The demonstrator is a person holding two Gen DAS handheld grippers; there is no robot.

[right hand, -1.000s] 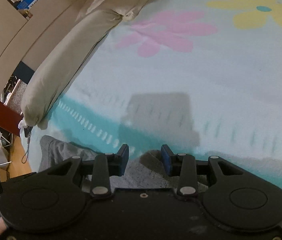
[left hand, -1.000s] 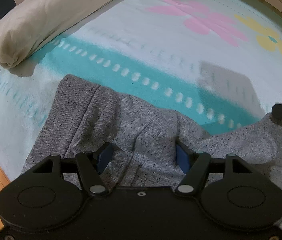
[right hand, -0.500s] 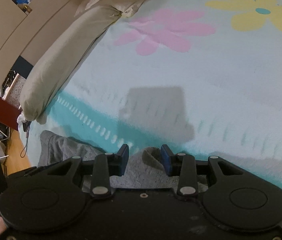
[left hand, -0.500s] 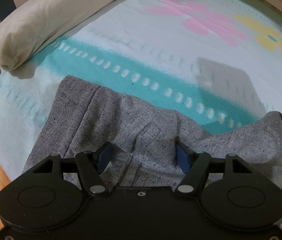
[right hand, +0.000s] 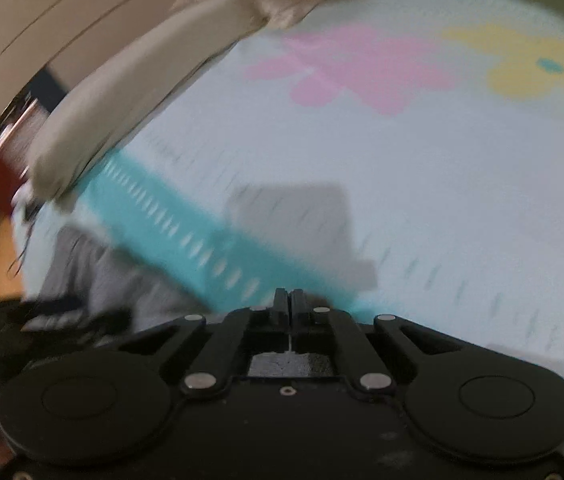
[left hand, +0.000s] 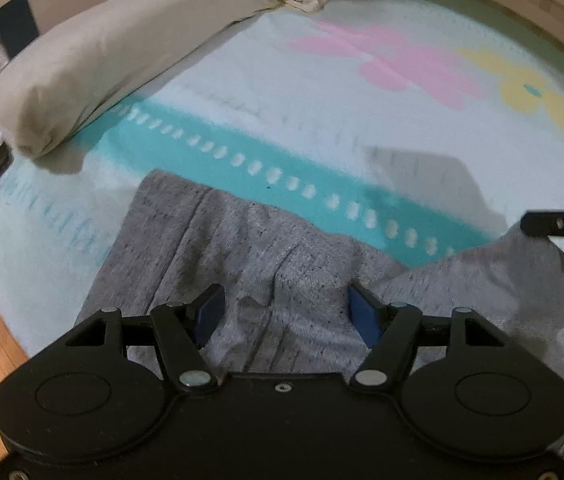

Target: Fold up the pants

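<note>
The speckled grey knit pants (left hand: 265,256) lay rumpled on the pale blue bedspread with a teal dotted band and pink and yellow flowers (left hand: 362,136), their far edge overlapping that band. The left gripper (left hand: 286,314) sat low over the pants with its blue-padded fingers (left hand: 364,318) spread wide, cloth lying between them. The right gripper (right hand: 290,306) had its fingers pressed together, grey fabric showing just behind them; its view was blurred. A long beige pillow (left hand: 121,64) lay beyond the pants, across the band.
</note>
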